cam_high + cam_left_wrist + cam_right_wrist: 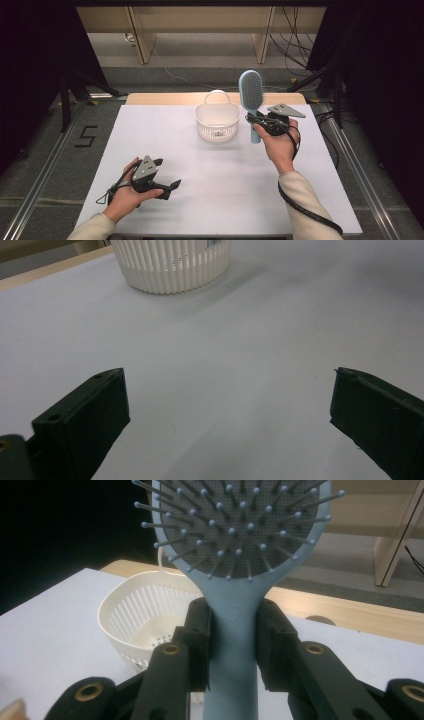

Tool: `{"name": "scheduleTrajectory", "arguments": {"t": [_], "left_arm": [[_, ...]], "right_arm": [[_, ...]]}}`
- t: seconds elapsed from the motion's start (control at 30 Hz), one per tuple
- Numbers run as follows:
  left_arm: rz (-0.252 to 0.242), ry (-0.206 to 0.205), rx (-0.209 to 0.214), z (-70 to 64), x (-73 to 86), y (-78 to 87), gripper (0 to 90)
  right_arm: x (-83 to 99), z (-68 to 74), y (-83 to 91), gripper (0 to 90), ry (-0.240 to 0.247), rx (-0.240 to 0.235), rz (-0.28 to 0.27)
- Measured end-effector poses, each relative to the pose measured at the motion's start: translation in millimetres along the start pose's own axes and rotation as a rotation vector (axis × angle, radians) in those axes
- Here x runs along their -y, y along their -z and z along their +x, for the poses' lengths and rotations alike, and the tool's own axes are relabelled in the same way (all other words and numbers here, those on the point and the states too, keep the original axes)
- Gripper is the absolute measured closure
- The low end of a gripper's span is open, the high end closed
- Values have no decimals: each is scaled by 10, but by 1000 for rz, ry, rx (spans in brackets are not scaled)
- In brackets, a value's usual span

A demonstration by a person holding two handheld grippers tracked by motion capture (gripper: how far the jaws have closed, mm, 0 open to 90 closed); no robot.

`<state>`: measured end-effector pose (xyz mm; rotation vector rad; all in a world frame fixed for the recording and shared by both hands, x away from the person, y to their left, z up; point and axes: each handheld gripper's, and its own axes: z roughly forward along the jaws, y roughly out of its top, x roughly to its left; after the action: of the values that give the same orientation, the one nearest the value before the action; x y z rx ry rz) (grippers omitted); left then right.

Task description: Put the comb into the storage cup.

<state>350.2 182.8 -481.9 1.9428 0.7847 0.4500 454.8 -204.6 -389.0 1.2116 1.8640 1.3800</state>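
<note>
Two tongs: one in each hand of the person, both over the white surface.
Right tongs: closed on the handle of the light blue hairbrush, just below its head; in the right gripper view the two black jaws press the neck of the brush from both sides.
Hairbrush: held upright in the air, the bristle side turned to the person, the oval head above and the handle end pointing down. It is near the far edge of the surface, toward the far right corner, just to the right of the basket and not touching it.
Basket: white plastic with slotted walls and a small loop handle at the back rim; it stands upright near the middle of the far edge. Inside I see only its perforated bottom.
Left tongs: wide open, holding nothing; in the left gripper view the jaws stand far apart over the bare surface. They are low near the front left corner, well apart from the basket, and point toward it.
</note>
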Motion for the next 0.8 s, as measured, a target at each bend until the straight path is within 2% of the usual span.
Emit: {"name": "scheduleTrajectory", "arguments": {"t": [0.8], "left_arm": [[0,0,0,0,0,1,17]], "right_arm": [[-19,55,-36,707,-1,-9,-6]]}}
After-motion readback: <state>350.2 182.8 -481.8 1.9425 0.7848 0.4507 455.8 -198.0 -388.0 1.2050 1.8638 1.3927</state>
